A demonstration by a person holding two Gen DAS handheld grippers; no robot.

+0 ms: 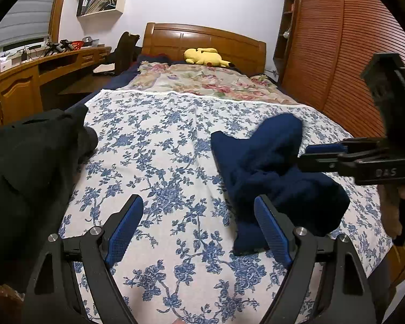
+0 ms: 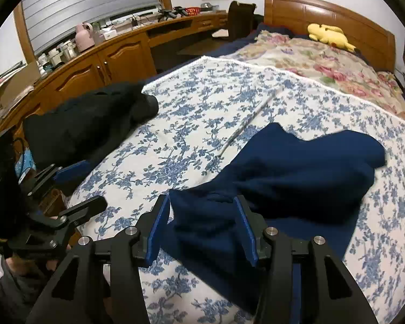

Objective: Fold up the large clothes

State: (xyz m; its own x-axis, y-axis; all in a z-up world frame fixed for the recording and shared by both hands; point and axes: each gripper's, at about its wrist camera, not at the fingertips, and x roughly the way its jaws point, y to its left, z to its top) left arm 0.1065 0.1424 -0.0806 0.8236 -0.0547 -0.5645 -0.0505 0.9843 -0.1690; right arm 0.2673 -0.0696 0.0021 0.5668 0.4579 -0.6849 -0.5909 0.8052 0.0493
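Fleece garment (image 2: 297, 167), navy, crumpled (soft folds) on flowered bed (image 1: 159, 145); between parted right tool (image 2: 205, 229) pads, ungripped; left tool (image 1: 199, 229) wide open, empty.

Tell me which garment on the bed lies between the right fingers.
The navy garment, bunched on the floral sheet. The black garment lies apart at the bed's far edge.

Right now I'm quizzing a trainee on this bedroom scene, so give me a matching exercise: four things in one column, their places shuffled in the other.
Things:
1. navy garment
2. black garment
3. yellow plush toy
4. left gripper

Places:
A. by the wooden headboard
B. bunched on the bed's desk-side edge
C. over bare floral sheet, fingers wide apart
D. crumpled on the wardrobe side, partly between the right gripper's fingers

Pairs: 1-D, 2-B, 3-A, 4-C
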